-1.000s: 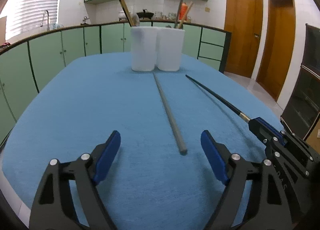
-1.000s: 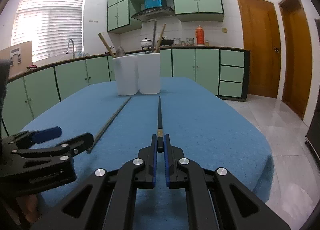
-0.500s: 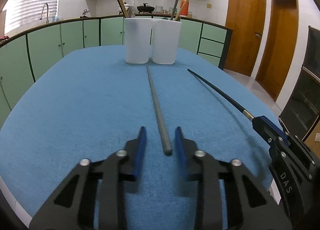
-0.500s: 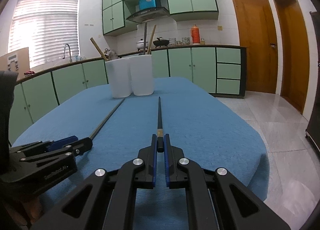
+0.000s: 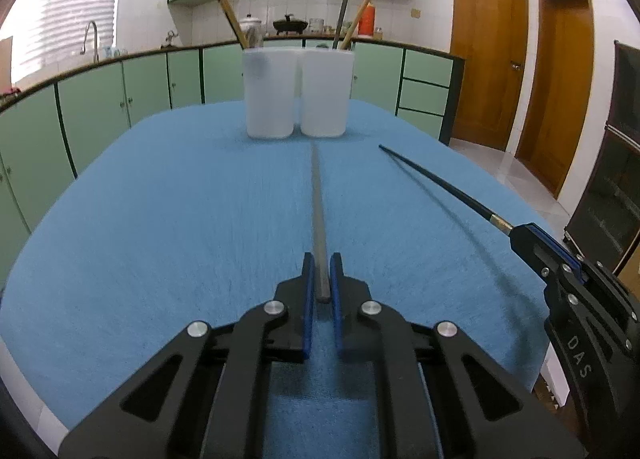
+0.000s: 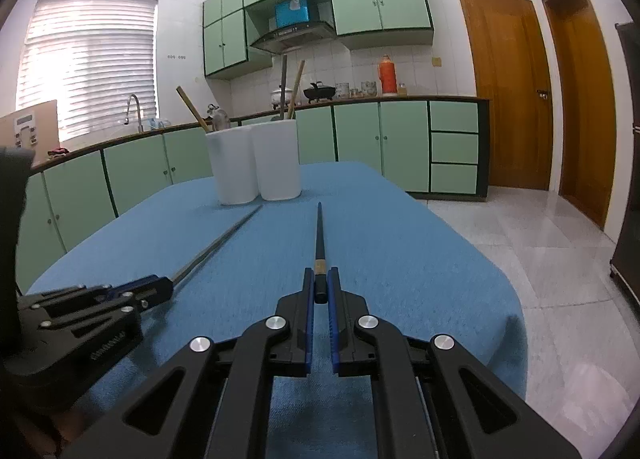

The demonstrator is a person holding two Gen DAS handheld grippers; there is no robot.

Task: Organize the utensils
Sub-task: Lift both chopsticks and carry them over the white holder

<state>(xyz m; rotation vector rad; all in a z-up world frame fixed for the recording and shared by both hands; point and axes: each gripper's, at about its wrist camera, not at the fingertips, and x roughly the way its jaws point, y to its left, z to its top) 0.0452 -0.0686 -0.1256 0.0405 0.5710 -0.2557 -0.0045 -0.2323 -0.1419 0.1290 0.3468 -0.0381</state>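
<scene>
My left gripper (image 5: 320, 279) is shut on the near end of a grey chopstick (image 5: 318, 199) that points at two white cups (image 5: 298, 93) at the table's far end. My right gripper (image 6: 319, 287) is shut on the near end of a black chopstick (image 6: 319, 231) and holds it above the blue cloth, tip toward the cups (image 6: 256, 163). The black chopstick (image 5: 436, 183) and right gripper (image 5: 536, 247) show at the right of the left wrist view. The grey chopstick (image 6: 218, 245) and left gripper (image 6: 156, 291) show at the left of the right wrist view. Both cups hold a few upright sticks.
A blue cloth (image 5: 180, 219) covers the table. Green kitchen cabinets (image 6: 360, 139) run behind it, with wooden doors (image 6: 508, 99) at the right. The table's right edge (image 6: 516, 323) drops to a tiled floor.
My left gripper went from wide open to shut around the grey chopstick's near end. My right gripper lifted the black chopstick slightly, still shut on it.
</scene>
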